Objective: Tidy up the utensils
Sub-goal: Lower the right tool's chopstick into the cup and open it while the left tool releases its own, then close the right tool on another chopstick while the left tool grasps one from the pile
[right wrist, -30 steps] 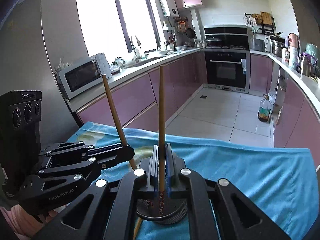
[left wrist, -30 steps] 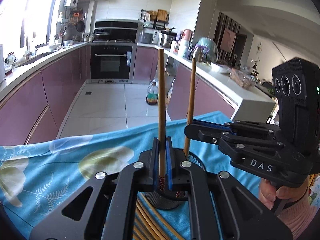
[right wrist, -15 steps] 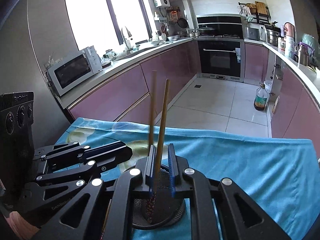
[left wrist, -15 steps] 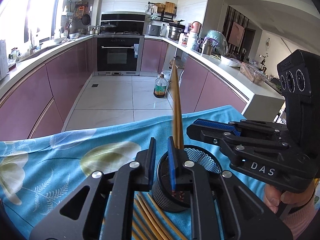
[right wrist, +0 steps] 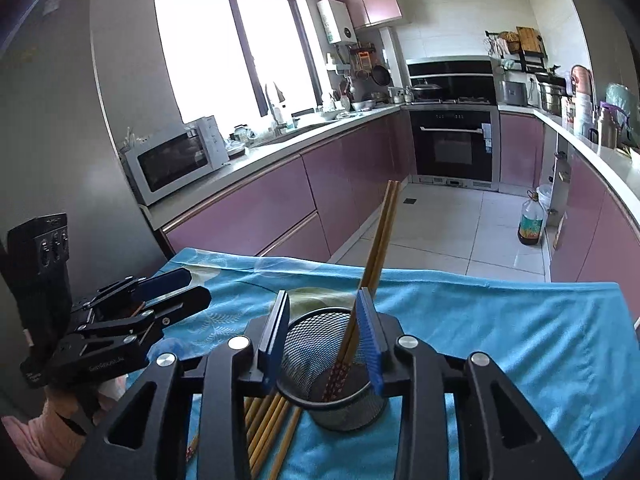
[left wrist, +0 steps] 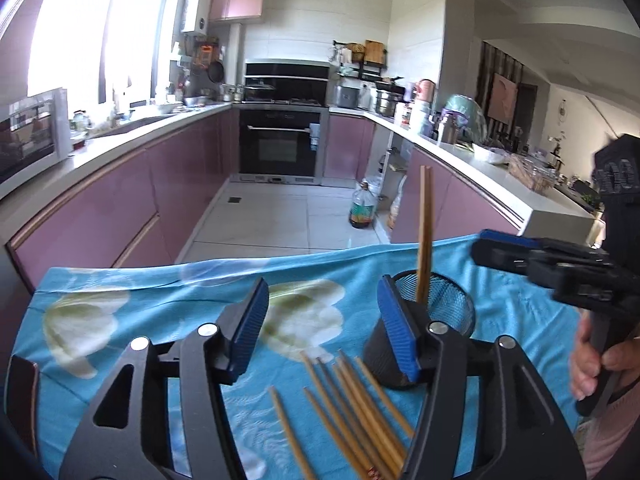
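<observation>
Opening right now, the jaws of both grippers are spreading with nothing pinched between them: a second ago each was clamped on 1 chopstick held upright, and now those 2 chopsticks (right wrist: 374, 264) stand loose in the black mesh holder (right wrist: 320, 360), leaning together against its rim. The right gripper (right wrist: 326, 342) straddles the holder's mouth, blue pads on either side of the mesh, not pressing it. The left gripper (left wrist: 320, 332) has swung off to the side, its gap over bare blue cloth (left wrist: 120, 360) on the table. Just below it, about 7 loose chopsticks (left wrist: 352, 400) lie fanned on the cloth, touching the holder's base. So that drop counts: 2 in, a pile left, and I'd judge the next job is picking from that pile, where the crowded sticks may be fiddly to separate.
</observation>
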Tool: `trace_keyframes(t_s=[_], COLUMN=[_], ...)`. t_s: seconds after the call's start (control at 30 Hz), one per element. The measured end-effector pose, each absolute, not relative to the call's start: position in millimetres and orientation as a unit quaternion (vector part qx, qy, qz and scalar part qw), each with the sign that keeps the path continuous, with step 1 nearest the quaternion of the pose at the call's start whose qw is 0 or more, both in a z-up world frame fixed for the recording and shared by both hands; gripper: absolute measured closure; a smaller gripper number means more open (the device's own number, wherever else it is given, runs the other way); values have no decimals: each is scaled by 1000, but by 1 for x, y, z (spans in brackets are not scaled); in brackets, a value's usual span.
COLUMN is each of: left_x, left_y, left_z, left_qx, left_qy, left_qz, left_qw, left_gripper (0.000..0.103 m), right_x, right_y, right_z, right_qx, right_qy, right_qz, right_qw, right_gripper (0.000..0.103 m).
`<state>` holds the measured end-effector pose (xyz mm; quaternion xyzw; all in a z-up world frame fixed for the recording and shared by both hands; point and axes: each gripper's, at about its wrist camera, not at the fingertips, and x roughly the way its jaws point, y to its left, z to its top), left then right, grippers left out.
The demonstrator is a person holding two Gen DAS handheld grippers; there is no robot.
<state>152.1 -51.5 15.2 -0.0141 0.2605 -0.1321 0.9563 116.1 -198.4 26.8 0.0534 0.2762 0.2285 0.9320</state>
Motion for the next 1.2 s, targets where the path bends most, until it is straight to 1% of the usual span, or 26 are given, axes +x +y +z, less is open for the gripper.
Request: trace_keyframes(t_s=[0.1,0.17,0.43,0.53,0.67,0.87,1.1,1.2], left_x=[137,129,107,107,105,109,119,124], left_y=[-34,-26,-16,-17,-19,-28,-39,-41], left_z=[6,-4,-64,-80,-92,-98,-109,-111], left_qx=[-12,-7,10,6,9,11,21,25], left_qy=[269,283,362,380,394,408,430,434], left_qz=[-119,-112,-100,-101,-108,-121,-126,-126], left_qw=[956,953,927,919,913,905,894,892], left_gripper=[45,44,46,47,49,52,61,63], right_x=[92,80,77,83,86,90,97,101], right_y=[-191,-184,-154,-149,-150,-139,-130,-125], right_z=[27,20,-46,-68,-81,-91,-93,-94], right_qx=[31,15,-31,-28,-18,-23,-37,-43], right_qy=[268,278,374,404,419,432,433,433], right_qz=[253,265,254,242,230,222,211,206], right_qw=[929,923,891,882,878,874,876,877], right_gripper=[61,60,61,63,66,73,78,80])
